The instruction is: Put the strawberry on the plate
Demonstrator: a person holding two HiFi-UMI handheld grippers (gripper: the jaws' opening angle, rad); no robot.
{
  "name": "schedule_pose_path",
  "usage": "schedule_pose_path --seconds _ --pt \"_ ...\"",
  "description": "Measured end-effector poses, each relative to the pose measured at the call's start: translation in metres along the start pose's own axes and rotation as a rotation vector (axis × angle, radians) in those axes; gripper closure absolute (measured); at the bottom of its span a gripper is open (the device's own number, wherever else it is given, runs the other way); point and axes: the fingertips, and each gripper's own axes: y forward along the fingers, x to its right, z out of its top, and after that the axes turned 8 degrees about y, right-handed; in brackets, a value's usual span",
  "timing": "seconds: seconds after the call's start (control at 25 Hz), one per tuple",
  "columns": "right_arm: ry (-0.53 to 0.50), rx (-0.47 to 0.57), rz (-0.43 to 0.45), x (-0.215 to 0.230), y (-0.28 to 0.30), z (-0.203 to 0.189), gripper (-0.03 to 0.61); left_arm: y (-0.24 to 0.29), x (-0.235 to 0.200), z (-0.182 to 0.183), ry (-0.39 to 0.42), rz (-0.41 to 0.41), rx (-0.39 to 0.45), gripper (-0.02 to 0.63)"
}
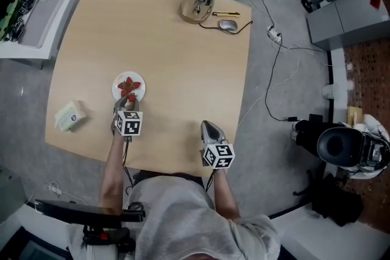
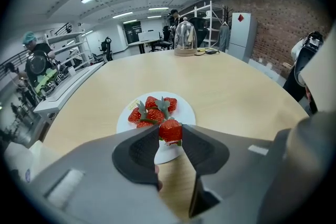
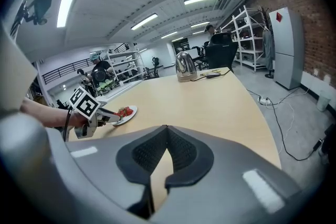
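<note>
Here's the left gripper (image 2: pixel 171 137) with its jaws held partway apart and clamped on a single strawberry (image 2: pixel 170 130), red flesh pinched between the two dark pads, green cap pointing down. That berry hangs right at the six o'clock edge of the white plate (image 2: pixel 185 112), and it looks to be over the near rim rather than resting on it. The plate already carries a cluster of other strawberries (image 2: pixel 152 111), so the pick-up and the carry look done. What's left, by my reading, is to ease the berry down beside the pile, let the jaws go and draw back. The right gripper (image 3: pixel 166 128) is out of the play, jaws pressed together on nothing, hovering by the six o'clock edge of the table (image 1: pixel 170 39), well apart from the plate. The left gripper view alone shows the grip itself, pads on fruit. The head view hides that under the marker cube, but it lays out the whole table: plate at nine o'clock, a kettle (image 1: pixel 198 3) and a mouse (image 1: pixel 228 25) up near one o'clock, and a pale packet (image 1: pixel 70 115) at eight. The right gripper view gives a side look at the left gripper reaching the plate.
</note>
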Motion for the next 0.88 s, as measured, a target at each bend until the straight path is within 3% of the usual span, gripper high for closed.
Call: schedule_pose_path --seconds 0.4,0.88 --pt "0.024 -0.017 0.002 0.011 0.012 0.0 0.572 0.017 0.003 0.001 0.025 0.012 -0.033 0.459" --pt "0.023 -0.009 -0.007 0.016 0.009 0.004 0.572 0.019 0.003 0.002 -0.01 0.013 -0.02 0.457"
